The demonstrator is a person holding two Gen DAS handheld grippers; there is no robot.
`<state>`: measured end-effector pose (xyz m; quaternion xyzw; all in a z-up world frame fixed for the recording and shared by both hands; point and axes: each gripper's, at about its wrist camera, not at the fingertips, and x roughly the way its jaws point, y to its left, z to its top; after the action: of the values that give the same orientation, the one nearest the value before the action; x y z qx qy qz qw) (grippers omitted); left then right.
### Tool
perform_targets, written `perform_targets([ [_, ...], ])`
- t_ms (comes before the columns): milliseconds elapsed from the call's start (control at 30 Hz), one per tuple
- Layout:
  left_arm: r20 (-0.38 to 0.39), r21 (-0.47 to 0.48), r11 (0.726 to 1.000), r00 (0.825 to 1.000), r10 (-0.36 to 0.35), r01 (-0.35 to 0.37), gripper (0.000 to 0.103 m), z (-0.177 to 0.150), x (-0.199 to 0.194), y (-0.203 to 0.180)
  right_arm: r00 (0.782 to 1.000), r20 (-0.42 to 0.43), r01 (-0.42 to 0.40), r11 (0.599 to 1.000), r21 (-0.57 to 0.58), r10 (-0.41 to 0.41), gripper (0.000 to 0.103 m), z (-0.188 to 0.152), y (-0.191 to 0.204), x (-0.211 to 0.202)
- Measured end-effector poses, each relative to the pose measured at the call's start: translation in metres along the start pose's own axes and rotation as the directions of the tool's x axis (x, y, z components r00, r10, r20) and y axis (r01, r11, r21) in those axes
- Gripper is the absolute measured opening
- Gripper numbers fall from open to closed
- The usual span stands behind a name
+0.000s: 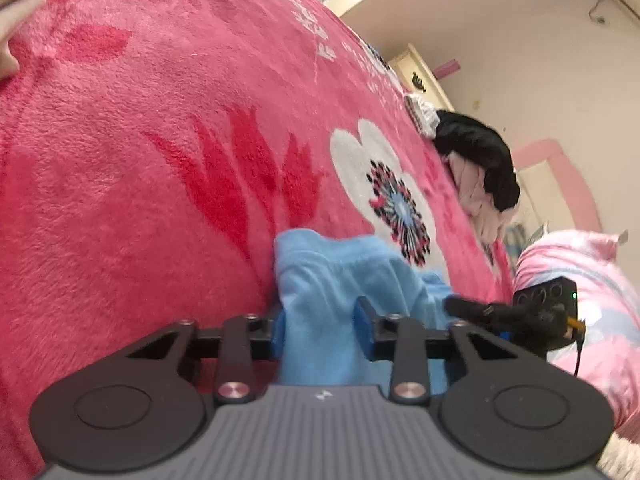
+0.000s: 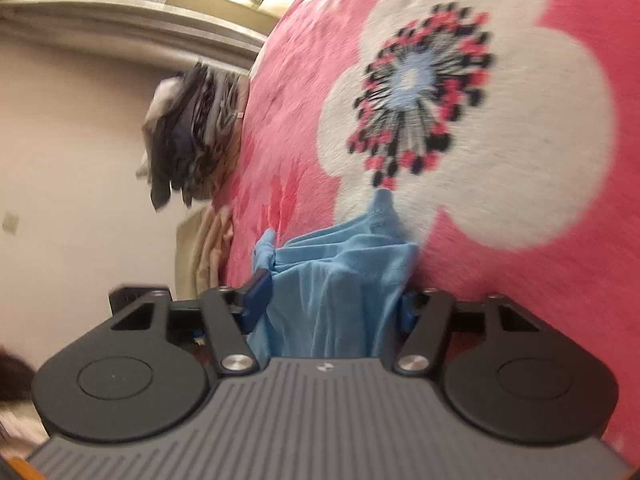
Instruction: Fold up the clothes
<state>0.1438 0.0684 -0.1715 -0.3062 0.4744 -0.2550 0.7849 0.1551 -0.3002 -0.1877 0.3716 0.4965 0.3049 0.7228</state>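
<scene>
the light blue garment (image 1: 344, 280) was bunched between the blue pads of the left hand-held gripper (image 1: 324, 326), which looked clamped on it. the right hand-held gripper (image 2: 332, 304) was likewise closed on a thick gather of the same cloth, low over the pink floral bed blanket (image 1: 120, 160). a slip was judged likely if the bunched folds were pulled unevenly. a black and pale clothes heap (image 1: 480, 160) lay well apart, and a grey pile (image 2: 192, 132) sat at the bed's edge.
</scene>
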Motion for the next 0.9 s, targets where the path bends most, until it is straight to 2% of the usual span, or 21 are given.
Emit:
perform_targets([
  [33, 0.008, 0.001, 1.000, 1.000, 0.000, 0.000, 0.015, -0.001, 0.001, 0.000, 1.000, -0.012, 0.010, 1.000, -0.023, -0.010, 0.023, 0.001, 0.003, 0.004],
  [67, 0.016, 0.002, 1.000, 1.000, 0.000, 0.000, 0.012, -0.001, 0.002, 0.001, 0.999, -0.024, 0.022, 0.999, -0.036, -0.023, 0.018, 0.001, 0.005, 0.007],
  [233, 0.069, -0.023, 0.999, 0.997, -0.022, 0.024, 0.008, 0.000, -0.005, -0.001, 0.999, 0.027, 0.035, 0.993, -0.116, -0.032, 0.013, 0.004, 0.025, 0.003],
  [333, 0.138, -0.032, 0.999, 0.990, -0.036, 0.040, 0.008, 0.014, -0.018, -0.002, 0.999, 0.049, 0.023, 0.991, -0.134, -0.017, 0.013, 0.018, 0.034, 0.001],
  [433, 0.217, -0.003, 1.000, 0.976, -0.023, 0.024, 0.008, 0.036, -0.027, -0.004, 0.996, 0.085, 0.007, 0.988, -0.155, 0.007, 0.013, 0.042, 0.041, 0.004],
  [533, 0.271, 0.035, 0.999, 0.962, 0.030, -0.041, 0.012, 0.054, -0.027, -0.007, 0.992, 0.124, 0.003, 0.984, -0.178, 0.019, 0.013, 0.069, 0.046, 0.014],
  [567, 0.270, 0.026, 0.996, 0.960, 0.074, -0.084, 0.014, 0.058, -0.021, -0.005, 0.990, 0.139, 0.005, 0.984, -0.180, 0.020, 0.013, 0.077, 0.047, 0.019],
  [633, 0.265, 0.007, 0.985, 0.950, 0.165, -0.173, 0.030, 0.064, -0.010, -0.001, 0.986, 0.155, 0.089, 0.978, -0.189, -0.060, 0.022, 0.091, 0.041, 0.038],
  [667, 0.258, -0.008, 0.981, 0.947, 0.191, -0.195, 0.031, 0.065, -0.007, 0.001, 0.982, 0.148, 0.137, 0.977, -0.165, -0.113, 0.029, 0.096, 0.034, 0.047],
  [700, 0.252, -0.024, 0.976, 0.944, 0.215, -0.216, 0.031, 0.066, -0.005, 0.004, 0.976, 0.140, 0.185, 0.973, -0.139, -0.166, 0.039, 0.100, 0.027, 0.055],
  [733, 0.265, -0.023, 0.974, 0.938, 0.222, -0.224, 0.033, 0.065, -0.009, 0.003, 0.976, 0.131, 0.185, 0.979, -0.081, -0.174, 0.038, 0.103, 0.016, 0.058],
  [767, 0.279, -0.022, 0.973, 0.933, 0.228, -0.231, 0.037, 0.064, -0.013, 0.001, 0.977, 0.155, 0.153, 0.988, -0.033, -0.146, 0.039, 0.102, 0.010, 0.051],
  [800, 0.294, -0.021, 0.971, 0.927, 0.233, -0.238, 0.044, 0.063, -0.017, 0.000, 0.976, 0.182, 0.118, 0.993, 0.013, -0.118, 0.044, 0.101, 0.006, 0.043],
  [833, 0.312, -0.010, 0.969, 0.920, 0.236, -0.245, 0.048, 0.062, -0.023, -0.004, 0.968, 0.216, 0.124, 0.992, 0.025, -0.127, 0.054, 0.097, 0.007, 0.030],
  [900, 0.337, 0.018, 0.966, 0.911, 0.237, -0.258, 0.048, 0.058, -0.034, -0.013, 0.947, 0.285, 0.141, 0.989, 0.047, -0.148, 0.059, 0.087, 0.010, 0.003],
])
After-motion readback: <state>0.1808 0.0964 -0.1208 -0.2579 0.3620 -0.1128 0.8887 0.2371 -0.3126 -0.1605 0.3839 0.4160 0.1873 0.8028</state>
